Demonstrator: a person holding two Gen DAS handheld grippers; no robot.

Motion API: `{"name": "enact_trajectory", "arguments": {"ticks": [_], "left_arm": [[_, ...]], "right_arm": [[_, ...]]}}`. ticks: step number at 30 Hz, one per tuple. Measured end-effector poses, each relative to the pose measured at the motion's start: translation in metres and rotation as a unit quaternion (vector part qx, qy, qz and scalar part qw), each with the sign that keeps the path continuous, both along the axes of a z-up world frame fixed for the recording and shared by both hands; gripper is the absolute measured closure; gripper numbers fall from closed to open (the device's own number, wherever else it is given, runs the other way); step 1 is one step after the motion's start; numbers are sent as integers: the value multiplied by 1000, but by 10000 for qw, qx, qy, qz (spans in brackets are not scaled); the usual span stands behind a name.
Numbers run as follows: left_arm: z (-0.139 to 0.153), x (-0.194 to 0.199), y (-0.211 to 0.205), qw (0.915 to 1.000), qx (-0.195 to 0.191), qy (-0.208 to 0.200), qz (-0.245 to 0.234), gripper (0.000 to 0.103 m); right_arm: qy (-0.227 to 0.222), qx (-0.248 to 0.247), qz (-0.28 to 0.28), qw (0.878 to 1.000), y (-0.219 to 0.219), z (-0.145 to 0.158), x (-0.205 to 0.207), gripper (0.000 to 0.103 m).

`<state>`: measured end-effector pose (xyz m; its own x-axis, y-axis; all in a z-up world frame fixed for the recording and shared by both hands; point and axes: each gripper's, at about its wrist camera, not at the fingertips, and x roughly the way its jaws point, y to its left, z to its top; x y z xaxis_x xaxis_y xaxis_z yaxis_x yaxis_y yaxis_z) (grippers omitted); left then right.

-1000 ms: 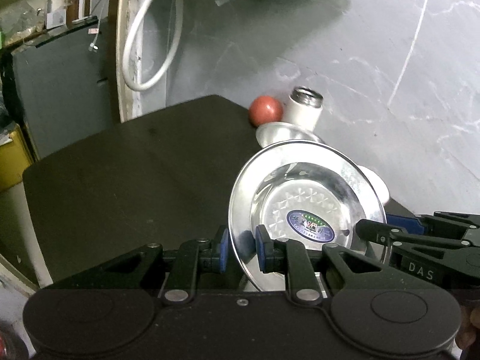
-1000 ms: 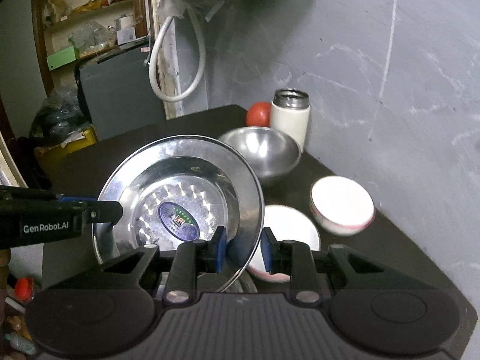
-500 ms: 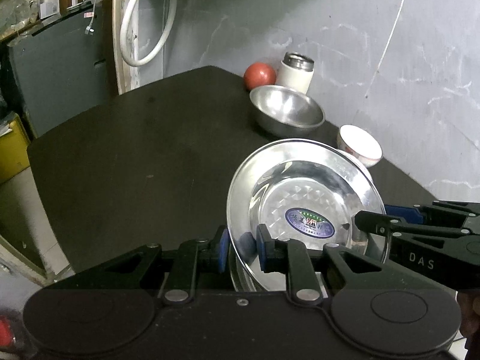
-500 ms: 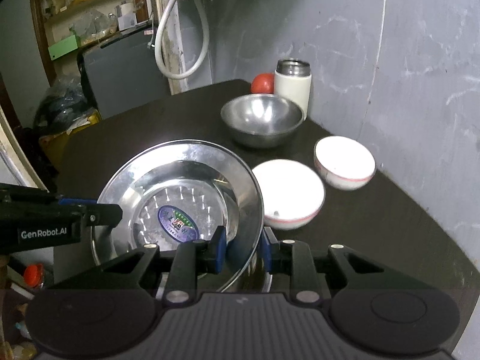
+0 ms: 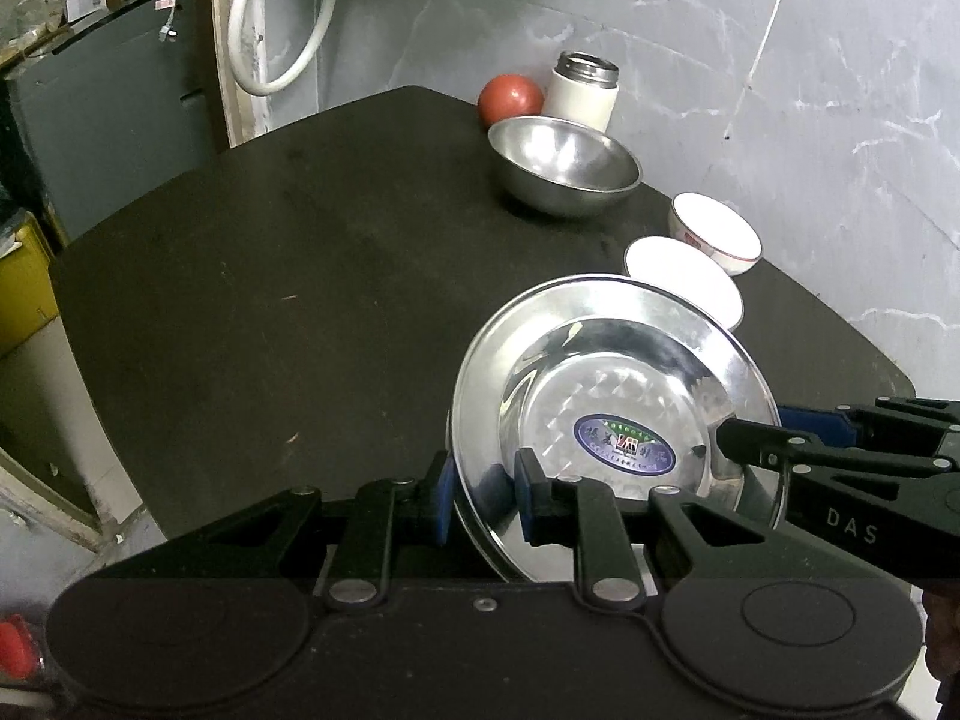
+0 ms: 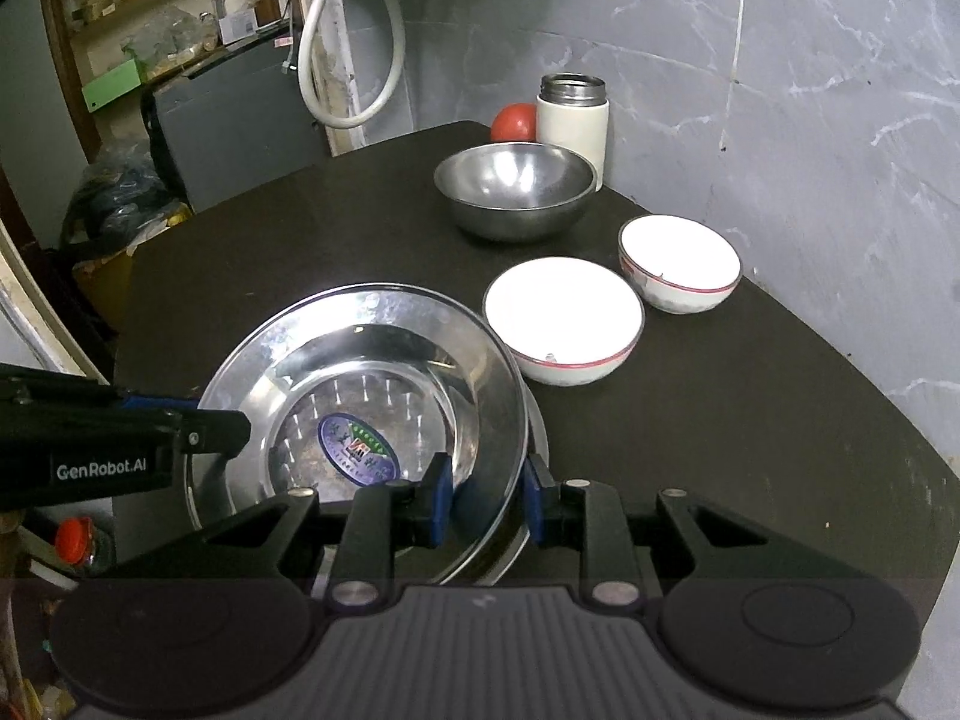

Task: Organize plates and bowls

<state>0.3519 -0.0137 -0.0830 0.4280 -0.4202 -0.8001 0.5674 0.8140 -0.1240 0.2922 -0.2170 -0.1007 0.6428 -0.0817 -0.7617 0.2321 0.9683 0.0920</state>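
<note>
the steel plate [image 5: 612,396] is round and shiny, with a wide flat rim, a pattern pressed in its bottom and an oval blue and green sticker in the middle. it is at the near right part of the dark table [image 5: 270,312], tilted, and under its near right edge a second steel rim shows. the left gripper [image 5: 480,495] has its blue pads closed on the near left rim of this plate, and the right gripper [image 6: 486,501] has its pads closed on the near right rim, so both hold the same plate from two sides

beyond the plate there is a white bowl [image 6: 563,319] with a red line, just beside the plate's far right edge, and a second white bowl [image 6: 679,262] farther right, near the wall. farther still a steel bowl [image 6: 515,187] stands, and behind it a white flask [image 6: 573,114] with a metal neck and a red ball [image 6: 514,122], both against the wall

the right wrist view shows both white bowls whole; in the left wrist view the plate covers part of the nearer one. the left wrist view shows more of the bare table on the left. only the right wrist view shows the shelves [image 6: 138,18] at the far left
</note>
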Motion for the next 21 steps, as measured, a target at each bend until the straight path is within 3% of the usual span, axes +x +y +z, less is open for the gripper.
{"name": "enact_trajectory", "arguments": {"ticks": [21], "left_arm": [[-6, 7, -9, 9992, 368, 174, -19, 80]], "right_arm": [[32, -127, 49, 9999, 11, -3, 3, 69]]}}
